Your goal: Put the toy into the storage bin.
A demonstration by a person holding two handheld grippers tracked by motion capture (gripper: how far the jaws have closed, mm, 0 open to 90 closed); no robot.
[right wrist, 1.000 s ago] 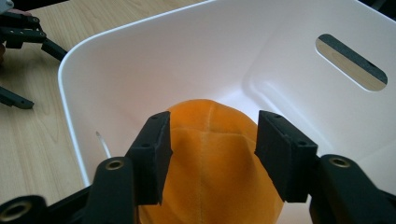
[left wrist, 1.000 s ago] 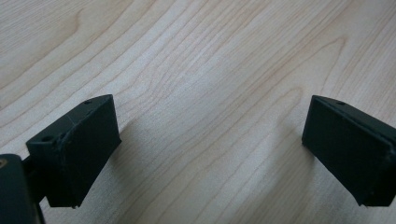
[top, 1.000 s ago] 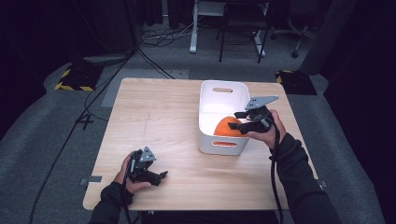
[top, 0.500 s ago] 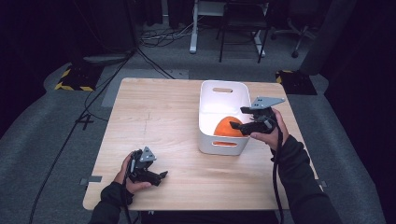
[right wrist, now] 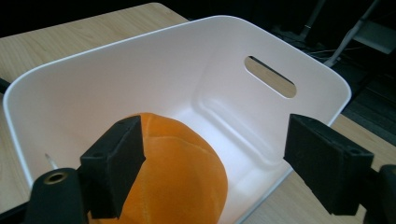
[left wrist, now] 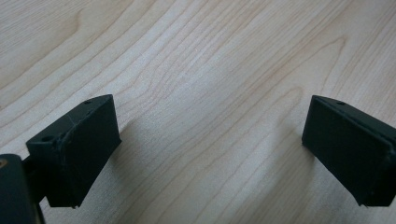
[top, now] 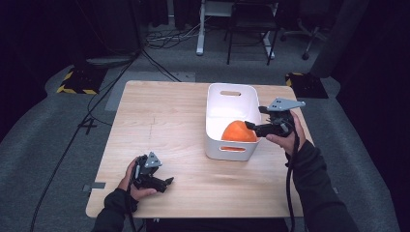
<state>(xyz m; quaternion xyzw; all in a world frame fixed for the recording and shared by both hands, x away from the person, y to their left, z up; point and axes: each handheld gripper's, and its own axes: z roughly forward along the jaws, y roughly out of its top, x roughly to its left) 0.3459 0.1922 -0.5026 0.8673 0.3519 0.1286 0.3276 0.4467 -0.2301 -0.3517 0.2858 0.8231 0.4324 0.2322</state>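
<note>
An orange rounded soft object [top: 239, 131] [right wrist: 177, 172] lies inside a white plastic bin [top: 212, 116] [right wrist: 154, 74] at the near end. My right gripper [top: 251, 126] [right wrist: 215, 158] hovers at the bin's right rim, open, its jaws apart above the orange object with nothing held between them. My left gripper [top: 164, 183] [left wrist: 210, 149] rests low over the wooden table [top: 159, 116] [left wrist: 210, 56] near the front left, jaws wide apart and empty.
The bin has a handle slot [right wrist: 270, 76] in its far wall. The table's front edge [top: 193, 216] lies close to the left hand. Beyond the table are a chair and desk legs [top: 251, 34], floor cables [top: 145, 53] and a yellow-black striped block [top: 75, 83].
The right gripper has drawn slightly back to the right and up from the orange object in the bin. The left gripper has stayed in place.
</note>
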